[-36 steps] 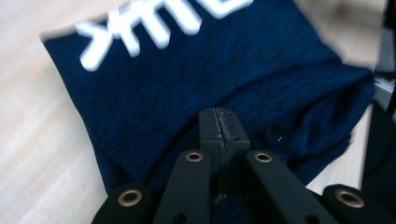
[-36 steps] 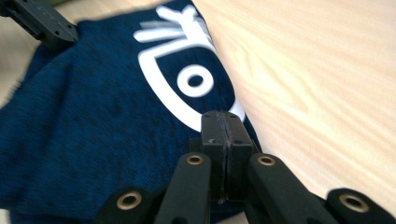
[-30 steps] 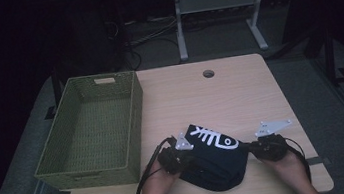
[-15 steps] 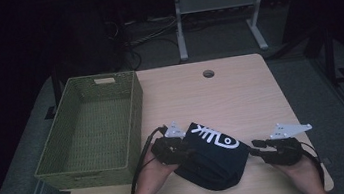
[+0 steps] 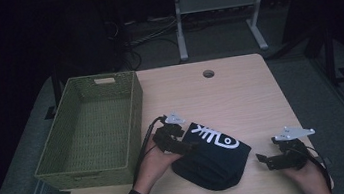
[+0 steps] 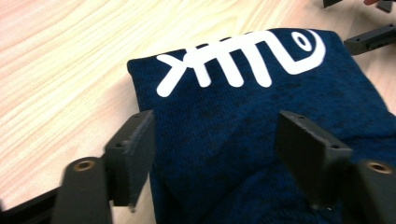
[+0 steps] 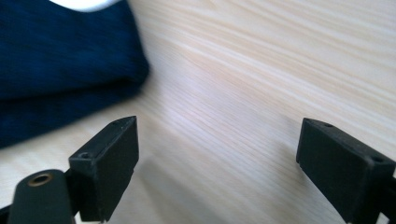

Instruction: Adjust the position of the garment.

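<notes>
A folded navy garment with a white fishbone print (image 5: pixel 213 154) lies on the tabletop (image 5: pixel 240 93) just right of the green wicker basket (image 5: pixel 94 125). The left claw (image 6: pixel 215 154), jaws just opened, hovers over its edge; the right claw (image 5: pixel 264 159), likewise just opened, sits beside it, gripping nothing.

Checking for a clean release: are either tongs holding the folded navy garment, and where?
Nothing is held. Left tongs have just opened, jaws apart over the navy garment; right tongs, just opened, stand over bare table.
</notes>
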### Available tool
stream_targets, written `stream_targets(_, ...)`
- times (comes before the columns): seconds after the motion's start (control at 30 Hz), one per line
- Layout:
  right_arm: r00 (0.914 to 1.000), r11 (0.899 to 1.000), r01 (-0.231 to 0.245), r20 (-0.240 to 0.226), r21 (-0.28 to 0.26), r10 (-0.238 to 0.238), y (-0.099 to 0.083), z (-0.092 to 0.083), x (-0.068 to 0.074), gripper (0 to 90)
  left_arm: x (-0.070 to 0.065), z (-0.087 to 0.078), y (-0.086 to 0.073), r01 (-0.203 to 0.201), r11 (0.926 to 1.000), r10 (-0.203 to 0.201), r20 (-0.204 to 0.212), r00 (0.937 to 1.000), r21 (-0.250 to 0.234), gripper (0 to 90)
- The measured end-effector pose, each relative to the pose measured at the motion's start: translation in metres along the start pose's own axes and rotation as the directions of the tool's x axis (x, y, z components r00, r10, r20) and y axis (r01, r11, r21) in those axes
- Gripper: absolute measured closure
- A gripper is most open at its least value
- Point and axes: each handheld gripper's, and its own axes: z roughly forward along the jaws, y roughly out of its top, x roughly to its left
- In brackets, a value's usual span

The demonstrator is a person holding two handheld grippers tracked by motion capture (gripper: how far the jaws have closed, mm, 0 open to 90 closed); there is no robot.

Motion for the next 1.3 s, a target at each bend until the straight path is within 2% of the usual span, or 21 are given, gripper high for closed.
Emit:
stream_targets(0.07,0.9995,1.0,0.0,0.033,0.003,0.0,-0.002,0.003,-0.001,8.5,0.002,0.003,0.001,0.011,0.9999,-0.011,-0.009,0.9999,0.0,22.6)
stream_targets(0.17,0.9986,1.0,-0.015,0.051,-0.006,0.015,-0.003,0.004,-0.004,5.7,0.006,0.007,0.001,0.021,0.9998,-0.021,-0.03,0.9993,-0.005,17.3)
stream_targets(0.37,0.9985,1.0,-0.018,0.052,0.003,0.018,-0.002,0.005,-0.004,2.7,0.012,0.015,-0.004,0.042,0.9991,-0.042,-0.038,0.9984,0.0,15.6)
stream_targets(0.6,0.9985,1.0,-0.017,0.052,0.003,0.017,-0.002,0.005,-0.005,2.6,0.013,0.031,-0.009,0.042,0.9986,-0.041,-0.029,0.9988,0.034,14.6)
stream_targets(0.7,0.9985,1.0,-0.017,0.051,0.004,0.017,-0.002,0.006,-0.004,2.7,0.012,0.037,-0.011,0.017,0.9976,-0.014,-0.044,0.9989,0.067,13.0)
stream_targets(0.8,0.9986,1.0,-0.017,0.051,0.004,0.017,-0.002,0.006,-0.004,2.6,0.011,0.042,-0.012,0.012,0.996,-0.009,-0.04,0.9992,0.088,12.8)
stream_targets(1.0,0.9986,1.0,-0.017,0.051,0.004,0.017,-0.002,0.006,-0.004,2.7,0.012,0.045,-0.014,0.034,0.9944,-0.032,-0.024,0.9992,0.1,12.8)
stream_targets(1.17,0.9986,1.0,-0.017,0.051,0.004,0.017,-0.002,0.006,-0.004,2.7,0.012,0.045,-0.015,0.028,0.9951,-0.025,-0.029,0.9993,0.095,13.4)
stream_targets(1.23,0.9986,1.0,-0.017,0.051,0.004,0.017,-0.002,0.006,-0.004,2.7,0.012,0.044,-0.015,0.023,0.9954,-0.021,-0.019,0.9996,0.093,15.5)
stream_targets(1.3,0.9986,1.0,-0.017,0.051,0.004,0.017,-0.002,0.006,-0.004,2.7,0.01,0.044,-0.014,0.027,0.9954,-0.027,0.002,0.9996,0.092,21.9)
